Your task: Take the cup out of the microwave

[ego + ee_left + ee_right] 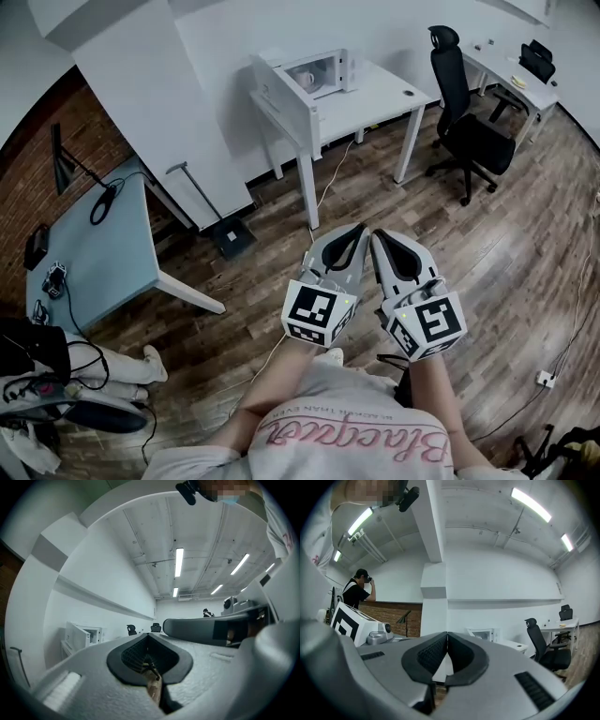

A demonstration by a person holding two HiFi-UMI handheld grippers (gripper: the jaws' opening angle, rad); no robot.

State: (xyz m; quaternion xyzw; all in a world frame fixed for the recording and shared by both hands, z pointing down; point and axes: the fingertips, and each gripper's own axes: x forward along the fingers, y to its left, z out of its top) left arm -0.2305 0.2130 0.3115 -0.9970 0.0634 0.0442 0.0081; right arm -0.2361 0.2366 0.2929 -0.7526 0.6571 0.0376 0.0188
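- Left hand-held gripper [357,232] is held out in front of the person carrying the rig, jaws pressed together with nothing between them; its own view shows the tips meeting and only floor through the gap behind them
- Across the room from it, the microwave [319,73] sits on the white bench [380,91] by the wall, and its door [274,86] looks swung open to the left; the cup [306,79] is inside the cavity, pale, and too small from here for me to say more
- Right hand-held gripper [378,236] is just beside the left one, the two sets of tips close together, and it too is closed on nothing
- Further right, a black office chair [464,122] stands near the bench end, off the straight line to the microwave
- My read on progress: the open door is the only part done; both grippers are well apart from the bench and the cup is untouched
- Left to do, as I judge it: walk in, open one gripper, reach into the cavity, close on the cup and bring it out
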